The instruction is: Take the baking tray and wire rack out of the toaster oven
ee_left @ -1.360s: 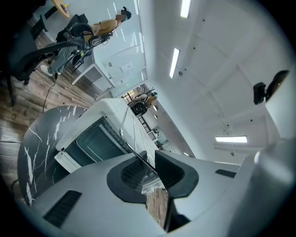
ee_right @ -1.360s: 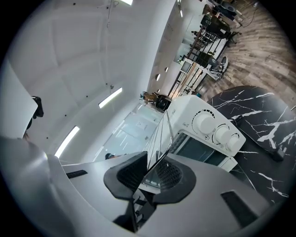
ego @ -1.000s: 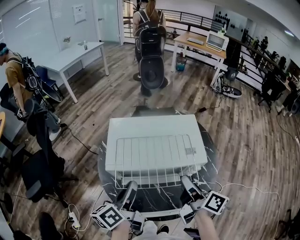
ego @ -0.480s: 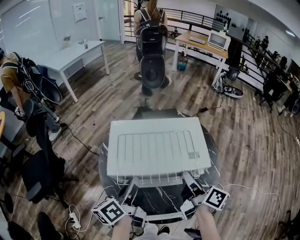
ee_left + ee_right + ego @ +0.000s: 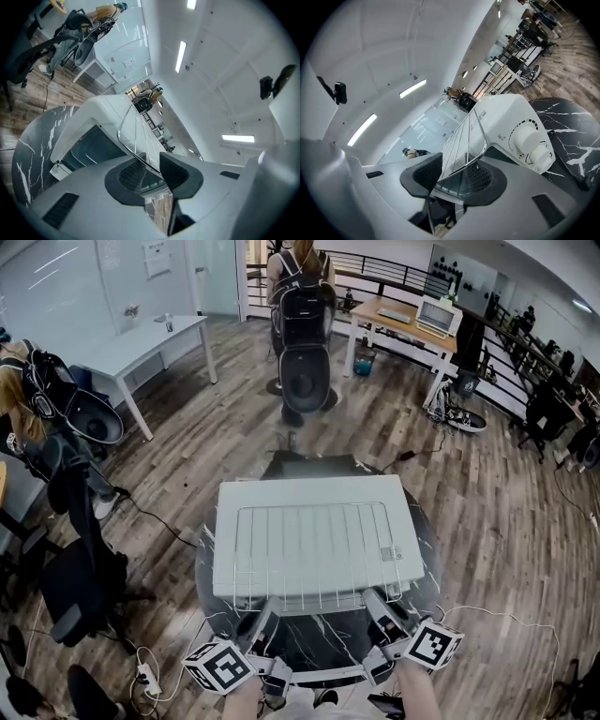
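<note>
The wire rack [image 5: 309,554] lies flat on top of the white toaster oven [image 5: 309,491], its front edge jutting a little past the oven's front. My left gripper [image 5: 257,622] and right gripper [image 5: 379,607] sit at that front edge. In the left gripper view the rack's front wire [image 5: 136,133] runs between the pads of my left gripper [image 5: 150,171] with gaps showing. The right gripper view shows the rack [image 5: 464,136] loose between the pads of my right gripper [image 5: 457,177]. Both pairs of jaws have just been opening. No baking tray is in view.
The oven stands on a round black marble table [image 5: 309,645]. Its knobs [image 5: 532,140] face me at the right, its dark glass door [image 5: 91,147] at the left. An office chair [image 5: 75,577] stands to the left, a person with a backpack [image 5: 302,324] beyond the table.
The rack has slid farther back onto the oven top. Both grippers followed it toward the oven, and their jaws now stand wider around its front wire.
</note>
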Motion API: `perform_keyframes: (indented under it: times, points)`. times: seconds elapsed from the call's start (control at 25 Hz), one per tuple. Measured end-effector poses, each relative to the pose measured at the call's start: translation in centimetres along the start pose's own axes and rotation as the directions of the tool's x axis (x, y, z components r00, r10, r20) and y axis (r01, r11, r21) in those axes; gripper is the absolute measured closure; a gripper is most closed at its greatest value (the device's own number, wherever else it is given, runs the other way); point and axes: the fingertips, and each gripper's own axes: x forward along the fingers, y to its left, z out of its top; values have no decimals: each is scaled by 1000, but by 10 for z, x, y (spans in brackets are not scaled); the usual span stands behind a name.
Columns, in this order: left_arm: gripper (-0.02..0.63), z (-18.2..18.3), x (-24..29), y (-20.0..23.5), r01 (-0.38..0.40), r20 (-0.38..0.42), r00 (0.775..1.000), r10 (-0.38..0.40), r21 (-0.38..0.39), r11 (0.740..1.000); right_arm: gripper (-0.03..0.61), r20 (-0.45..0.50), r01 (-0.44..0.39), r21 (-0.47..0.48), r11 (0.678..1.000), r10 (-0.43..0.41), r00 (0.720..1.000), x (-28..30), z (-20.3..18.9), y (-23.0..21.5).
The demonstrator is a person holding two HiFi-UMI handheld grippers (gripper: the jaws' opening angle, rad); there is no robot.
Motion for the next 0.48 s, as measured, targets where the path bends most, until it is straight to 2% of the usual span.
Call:
perform_keyframes:
  times: [0.16,0.32,0.48]
  points:
    - [458,-2,0,-6,28,-23,999,-27,30,999,347,-38,-20,6,1000,20,999,2,-6,6]
    - [416,-9,0,-7,41,-56,998,-40,25,999,339,-46,1,-10,1000,-2,999,-2,-11,1]
    - [413,-15,-4,-6,33,-67,997,-31,31,999,334,-38,8,-7,1000,-8,999,-6,-9,2]
